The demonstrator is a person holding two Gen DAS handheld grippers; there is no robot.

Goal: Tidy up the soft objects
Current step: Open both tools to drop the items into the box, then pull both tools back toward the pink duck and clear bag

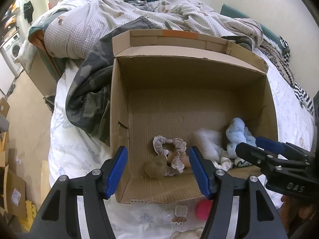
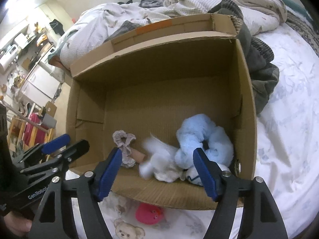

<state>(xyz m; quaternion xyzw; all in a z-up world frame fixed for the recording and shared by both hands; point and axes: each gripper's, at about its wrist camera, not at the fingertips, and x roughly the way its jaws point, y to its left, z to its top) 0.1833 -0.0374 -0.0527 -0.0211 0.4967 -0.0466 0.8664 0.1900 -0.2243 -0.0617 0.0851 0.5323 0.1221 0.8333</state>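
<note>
An open cardboard box (image 1: 179,75) (image 2: 159,63) lies on the bed. Inside, near its front wall, are a grey lace scrunchie (image 1: 169,145) (image 2: 123,139), a brown fuzzy ball (image 1: 155,167), a blurred white soft thing (image 1: 209,141) (image 2: 159,159) and a light blue plush (image 1: 239,135) (image 2: 203,135). My left gripper (image 1: 158,171) is open and empty over the box's front edge. My right gripper (image 2: 157,171) is open and empty above the white thing; it also shows in the left wrist view (image 1: 255,149). A pink soft toy (image 1: 203,209) (image 2: 149,213) lies on the sheet before the box.
A crumpled checked quilt (image 1: 89,20) and camouflage cloth (image 1: 89,91) lie behind and left of the box. Dark knitted clothes (image 2: 259,63) lie at its right. A small clear case (image 1: 180,211) and a bear-print sheet (image 2: 127,231) are in front. Floor clutter is at left.
</note>
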